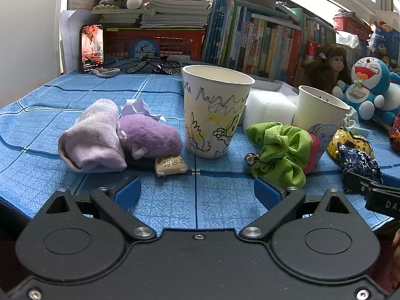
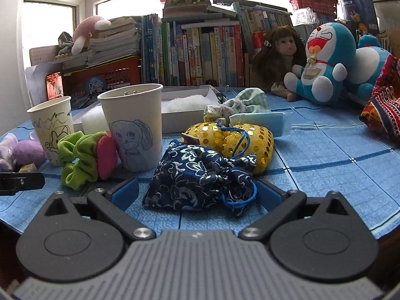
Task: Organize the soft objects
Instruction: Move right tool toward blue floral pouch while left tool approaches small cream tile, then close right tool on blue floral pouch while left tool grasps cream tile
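Far left: a pale lilac knitted sock (image 1: 91, 137) lies touching a purple plush toy (image 1: 150, 135) on the blue checked tablecloth (image 1: 75, 90).
Left gripper (image 1: 197, 191): jaws wide apart, holding nothing; only bare cloth between them.
Centre: a white paper cup with crayon drawings (image 1: 215, 110) stands upright, a lime green fabric scrunchie (image 1: 281, 147) to its right.
Right gripper (image 2: 197, 192): jaws spread wide, not gripping.
Key relation: a navy drawstring pouch with silver flower pattern (image 2: 200, 177) lies between the right jaws, long axis running left to right across them; a gold sequinned pouch (image 2: 240, 137) touches its far side.
Nearer hand: the right, clearly.
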`<action>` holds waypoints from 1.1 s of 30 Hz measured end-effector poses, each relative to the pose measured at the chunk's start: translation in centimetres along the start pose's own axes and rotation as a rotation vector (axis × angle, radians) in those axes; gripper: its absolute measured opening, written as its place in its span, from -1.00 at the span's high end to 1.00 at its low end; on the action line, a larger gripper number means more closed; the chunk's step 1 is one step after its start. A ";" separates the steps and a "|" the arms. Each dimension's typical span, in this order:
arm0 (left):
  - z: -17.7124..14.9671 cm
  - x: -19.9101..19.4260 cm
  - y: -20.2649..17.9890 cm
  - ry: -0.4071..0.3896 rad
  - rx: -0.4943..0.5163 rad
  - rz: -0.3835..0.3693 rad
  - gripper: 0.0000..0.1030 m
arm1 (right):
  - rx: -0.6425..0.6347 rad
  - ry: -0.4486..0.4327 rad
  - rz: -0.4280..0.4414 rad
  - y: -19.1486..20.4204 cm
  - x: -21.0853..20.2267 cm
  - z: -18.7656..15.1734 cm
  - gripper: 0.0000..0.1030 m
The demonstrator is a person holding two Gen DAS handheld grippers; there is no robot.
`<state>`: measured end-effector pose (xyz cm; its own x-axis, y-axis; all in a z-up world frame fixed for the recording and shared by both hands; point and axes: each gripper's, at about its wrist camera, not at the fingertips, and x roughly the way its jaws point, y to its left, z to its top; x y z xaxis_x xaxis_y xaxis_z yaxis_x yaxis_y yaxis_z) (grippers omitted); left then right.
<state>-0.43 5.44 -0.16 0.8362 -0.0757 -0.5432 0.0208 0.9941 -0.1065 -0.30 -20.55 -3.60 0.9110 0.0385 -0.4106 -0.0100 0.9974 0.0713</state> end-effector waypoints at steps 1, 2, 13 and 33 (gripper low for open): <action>0.0 0.0 0.0 0.000 0.001 0.001 -0.88 | 0.001 0.002 -0.003 0.0 0.1 0.0 -0.89; 0.0 0.0 0.0 0.000 0.002 0.002 -0.88 | 0.000 0.003 -0.004 0.0 0.1 0.0 -0.88; -0.2 0.0 0.1 -0.003 0.001 0.016 -0.85 | -0.005 -0.005 -0.012 0.2 -0.1 -0.1 -0.58; 1.6 2.2 0.3 -0.008 0.003 0.081 0.22 | -0.015 -0.009 -0.017 0.5 -0.6 0.0 -0.43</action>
<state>2.28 5.74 -0.07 0.8394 0.0058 -0.5434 -0.0457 0.9972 -0.0599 -0.83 -20.03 -3.35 0.9149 0.0213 -0.4032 -0.0010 0.9987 0.0503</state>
